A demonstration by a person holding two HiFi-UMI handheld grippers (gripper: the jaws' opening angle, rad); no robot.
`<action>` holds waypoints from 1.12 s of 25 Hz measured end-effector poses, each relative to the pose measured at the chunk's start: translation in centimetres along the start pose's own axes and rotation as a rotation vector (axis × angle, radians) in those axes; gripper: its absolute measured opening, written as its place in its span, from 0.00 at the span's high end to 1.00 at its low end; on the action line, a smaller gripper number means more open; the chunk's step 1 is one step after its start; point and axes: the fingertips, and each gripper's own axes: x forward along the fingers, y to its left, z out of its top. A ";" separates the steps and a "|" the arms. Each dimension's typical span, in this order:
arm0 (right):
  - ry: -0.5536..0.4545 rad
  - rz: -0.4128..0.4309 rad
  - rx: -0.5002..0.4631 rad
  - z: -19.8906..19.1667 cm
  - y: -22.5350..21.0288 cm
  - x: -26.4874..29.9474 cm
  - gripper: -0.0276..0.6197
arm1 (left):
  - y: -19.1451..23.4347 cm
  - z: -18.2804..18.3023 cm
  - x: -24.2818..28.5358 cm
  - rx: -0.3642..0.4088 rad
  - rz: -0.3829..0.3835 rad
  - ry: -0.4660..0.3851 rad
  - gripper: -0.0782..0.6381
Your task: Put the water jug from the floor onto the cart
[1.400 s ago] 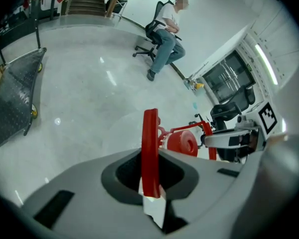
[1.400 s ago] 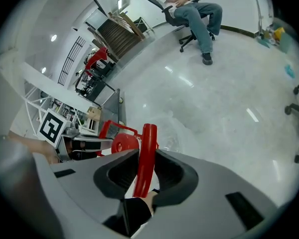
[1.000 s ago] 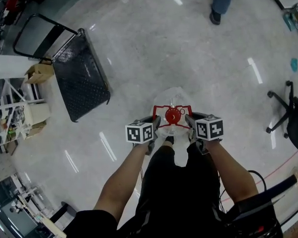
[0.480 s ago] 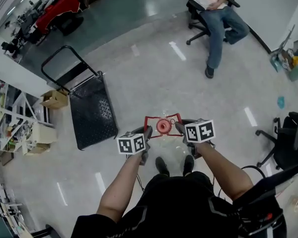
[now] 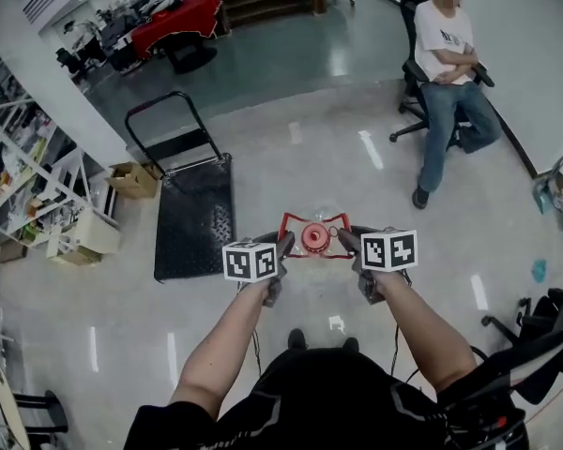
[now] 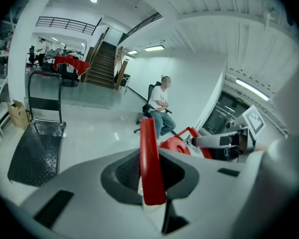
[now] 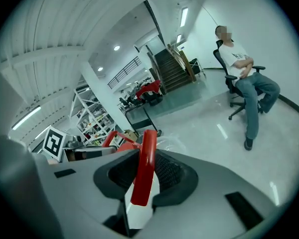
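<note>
Both grippers hold the water jug in the air above the floor. The left gripper jaws clamp one side of its red handle, and the right gripper jaws clamp the other. The cart sits off to the left.

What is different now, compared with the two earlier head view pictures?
The water jug has come up from low by the floor: the left gripper and right gripper raised it by its red handle, and the person now stands straighter. Unchanged: both grippers stay shut on the handle, and the cart waits at the left without the jug.
</note>
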 end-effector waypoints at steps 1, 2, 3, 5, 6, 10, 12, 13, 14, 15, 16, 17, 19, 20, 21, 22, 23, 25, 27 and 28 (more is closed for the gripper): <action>0.002 0.016 -0.014 0.6 0.6 0.4 0.81 | 0.4 0.4 -0.5 -0.012 0.011 -0.014 0.82; 0.005 0.033 -0.029 1.1 1.3 0.9 0.81 | 0.9 0.8 -1.1 -0.025 0.024 -0.027 0.82; 0.009 0.051 -0.043 1.6 2.0 1.4 0.81 | 1.4 1.0 -1.7 -0.037 0.040 -0.039 0.82; 0.023 0.080 -0.066 2.3 3.4 2.6 0.81 | 2.6 1.5 -2.9 -0.056 0.066 -0.054 0.82; 0.031 0.091 -0.076 2.6 4.0 3.2 0.81 | 3.2 1.6 -3.4 -0.063 0.076 -0.060 0.82; 0.065 0.133 -0.118 3.2 6.9 6.8 0.81 | 6.7 2.0 -5.2 -0.104 0.103 -0.097 0.82; 0.082 0.147 -0.127 3.5 8.2 8.9 0.81 | 8.9 2.3 -5.8 -0.121 0.113 -0.112 0.82; 0.090 0.152 -0.124 3.6 8.8 9.9 0.81 | 9.9 2.5 -6.0 -0.123 0.118 -0.115 0.82; 0.098 0.156 -0.119 3.7 9.5 11.1 0.81 | 11.1 2.8 -6.3 -0.123 0.123 -0.116 0.82; 0.104 0.160 -0.118 3.9 10.4 12.2 0.81 | 12.3 3.1 -6.8 -0.122 0.126 -0.116 0.82; 0.110 0.162 -0.122 4.2 11.4 13.5 0.81 | 13.7 3.4 -7.3 -0.125 0.128 -0.120 0.82; 0.114 0.165 -0.128 4.6 12.3 14.8 0.81 | 15.1 3.9 -7.9 -0.130 0.128 -0.128 0.82; 0.118 0.176 -0.137 5.5 14.1 17.6 0.81 | 18.0 4.8 -8.9 -0.135 0.132 -0.146 0.82; 0.119 0.183 -0.141 6.0 15.0 19.0 0.81 | 19.5 5.3 -9.3 -0.133 0.138 -0.152 0.82; 0.120 0.191 -0.146 6.3 15.8 20.4 0.81 | 21.0 5.6 -9.8 -0.132 0.145 -0.158 0.82; 0.121 0.200 -0.154 6.6 16.8 21.8 0.81 | 22.4 5.9 -10.4 -0.133 0.154 -0.164 0.82; 0.123 0.209 -0.164 6.8 17.7 23.2 0.81 | 23.9 6.2 -10.9 -0.137 0.163 -0.170 0.82; 0.127 0.223 -0.188 7.5 19.6 25.6 0.81 | 26.5 7.0 -12.0 -0.142 0.183 -0.185 0.82; 0.137 0.240 -0.216 8.6 21.5 27.9 0.81 | 29.0 8.3 -13.3 -0.148 0.208 -0.206 0.82; 0.141 0.250 -0.232 9.3 22.5 29.1 0.81 | 30.3 9.1 -13.9 -0.154 0.221 -0.220 0.82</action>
